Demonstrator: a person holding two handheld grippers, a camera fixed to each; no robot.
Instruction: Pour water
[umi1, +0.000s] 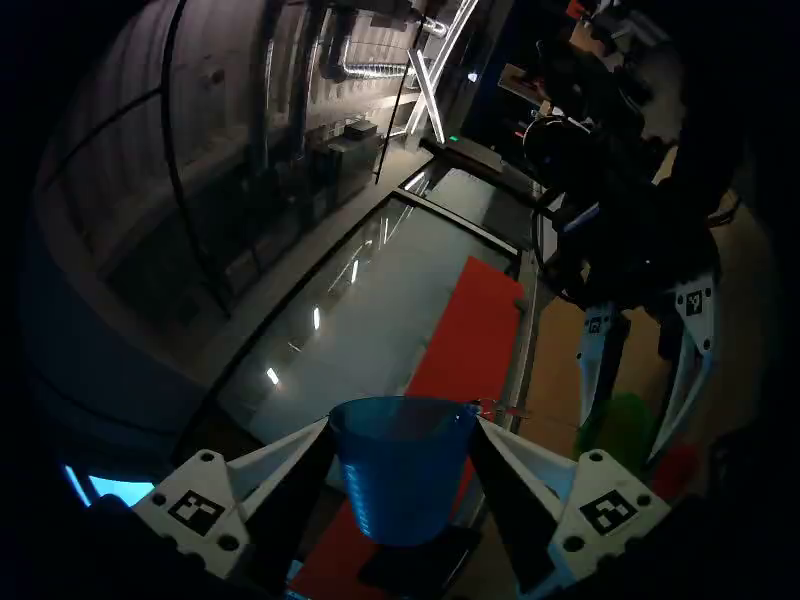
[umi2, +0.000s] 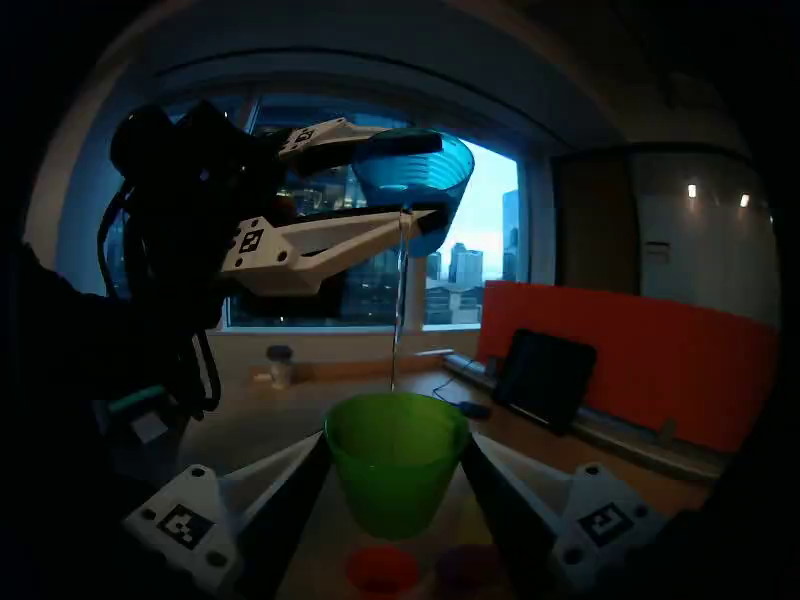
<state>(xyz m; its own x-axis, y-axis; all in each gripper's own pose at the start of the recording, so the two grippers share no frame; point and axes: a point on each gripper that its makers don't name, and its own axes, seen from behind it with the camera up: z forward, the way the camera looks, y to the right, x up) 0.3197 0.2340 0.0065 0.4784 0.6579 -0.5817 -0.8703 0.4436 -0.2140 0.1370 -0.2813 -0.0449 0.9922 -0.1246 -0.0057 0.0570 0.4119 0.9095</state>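
Showing white wedge-shaped fingers (umi2: 270, 470) on the right gripper (umi2: 396, 440) and left gripper (umi1: 402, 425), wearing black-and-white square markers (umi1: 607, 512) and trailing what seem black cables (umi2: 207, 375).

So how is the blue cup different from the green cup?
The blue cup is tipped over, pouring; the green cup stands upright. The blue cup is up high in the left gripper; the green cup sits lower in the right gripper. A thread of water runs from the blue cup toward the green cup. Both are see-through cups held between fingers.
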